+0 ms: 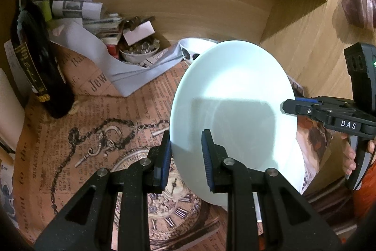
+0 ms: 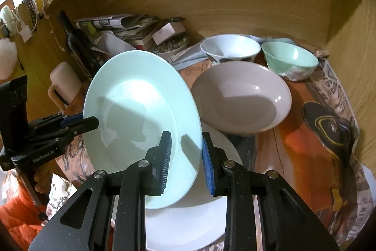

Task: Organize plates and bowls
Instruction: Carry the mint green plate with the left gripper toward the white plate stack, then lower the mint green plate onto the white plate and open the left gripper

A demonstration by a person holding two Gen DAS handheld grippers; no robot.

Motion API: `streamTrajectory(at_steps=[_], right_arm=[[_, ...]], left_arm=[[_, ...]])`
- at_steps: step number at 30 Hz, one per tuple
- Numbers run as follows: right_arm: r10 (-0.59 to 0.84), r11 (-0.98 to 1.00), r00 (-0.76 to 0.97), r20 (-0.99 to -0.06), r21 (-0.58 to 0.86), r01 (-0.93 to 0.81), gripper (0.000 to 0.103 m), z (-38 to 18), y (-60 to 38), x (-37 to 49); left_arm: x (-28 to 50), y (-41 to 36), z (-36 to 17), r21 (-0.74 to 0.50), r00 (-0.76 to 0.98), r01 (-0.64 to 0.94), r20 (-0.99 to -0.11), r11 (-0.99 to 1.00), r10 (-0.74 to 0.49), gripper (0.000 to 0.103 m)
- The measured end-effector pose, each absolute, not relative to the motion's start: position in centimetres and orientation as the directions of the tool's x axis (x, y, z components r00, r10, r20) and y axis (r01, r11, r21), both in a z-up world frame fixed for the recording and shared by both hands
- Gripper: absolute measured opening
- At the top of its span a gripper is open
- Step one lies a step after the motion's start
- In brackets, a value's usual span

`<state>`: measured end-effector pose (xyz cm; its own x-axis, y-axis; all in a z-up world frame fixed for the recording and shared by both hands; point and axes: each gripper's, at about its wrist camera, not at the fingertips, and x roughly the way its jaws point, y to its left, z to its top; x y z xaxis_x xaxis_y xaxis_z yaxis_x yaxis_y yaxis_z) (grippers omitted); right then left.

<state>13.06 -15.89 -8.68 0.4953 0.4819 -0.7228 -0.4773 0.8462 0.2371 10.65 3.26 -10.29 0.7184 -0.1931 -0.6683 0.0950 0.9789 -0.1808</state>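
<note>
While both grippers hold it by its rim, the pale green plate [image 2: 141, 124] hangs tilted in the air above a white plate [image 2: 188, 215] that lies flat on the table. The left gripper [image 1: 186, 157] has its two fingers clamped on one edge of the green plate. The right gripper [image 2: 186, 161] has its fingers clamped on the other edge. Just past the green plate sits a wide grey bowl [image 2: 244, 98]. Behind that bowl stand a white bowl [image 2: 230, 49] and a green bowl [image 2: 290, 60], side by side. Off to the left, a dark bottle [image 1: 35, 58] stands upright near a messy pile of papers [image 1: 89, 15]. A printed paper sheet [image 1: 94, 138] covers the table.
</note>
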Motion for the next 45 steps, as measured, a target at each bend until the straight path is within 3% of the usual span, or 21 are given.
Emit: streamTrajectory(at_steps=[45], right_arm=[[0.462,0.874,0.480,-0.746,0.289,-0.391,0.024,-13.1,-19.3,11.1]], left_arm=[[12.5,-0.2,-14.4,-0.122,0.611,0.147,-0.769,0.982,-0.187,0.025]])
